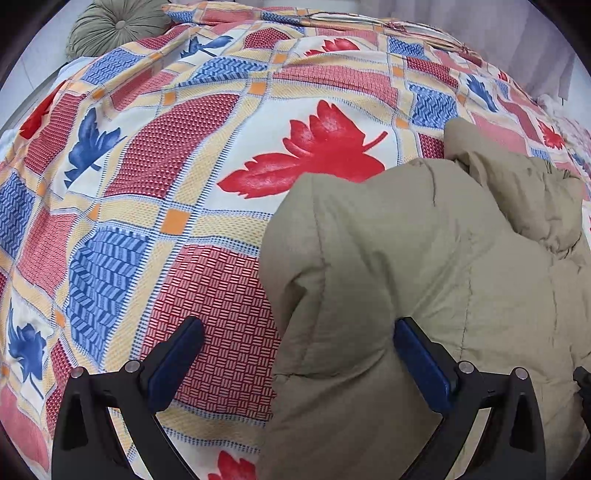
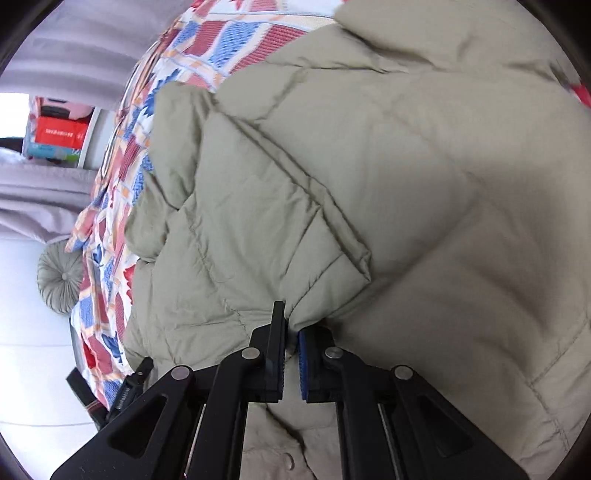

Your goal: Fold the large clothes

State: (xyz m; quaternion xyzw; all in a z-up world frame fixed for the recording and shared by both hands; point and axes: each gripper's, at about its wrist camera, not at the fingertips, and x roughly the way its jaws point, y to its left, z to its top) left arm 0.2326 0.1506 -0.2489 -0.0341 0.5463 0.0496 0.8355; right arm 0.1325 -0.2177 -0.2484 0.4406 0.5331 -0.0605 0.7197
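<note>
Right gripper (image 2: 291, 332): black jaws with blue pads, pinched shut on a fold of the khaki quilted puffer jacket (image 2: 369, 166). Left gripper (image 1: 299, 350): jaws spread wide over the jacket's edge, gripping nothing. Jacket lies on the red-blue leaf-patterned bedspread (image 1: 184, 166). Risk: slick padded fabric may slip from the thin pinch. Red box (image 2: 61, 134) lettering illegible.

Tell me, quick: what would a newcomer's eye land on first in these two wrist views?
First the puffy khaki jacket, lying on the bedspread with its loud pattern of red and blue leaves. Next, the right gripper shut on a fold of the jacket near the bottom of its view, while the left gripper stands open at the jacket's edge. A round green cushion sits beyond the bedspread's far edge.
</note>
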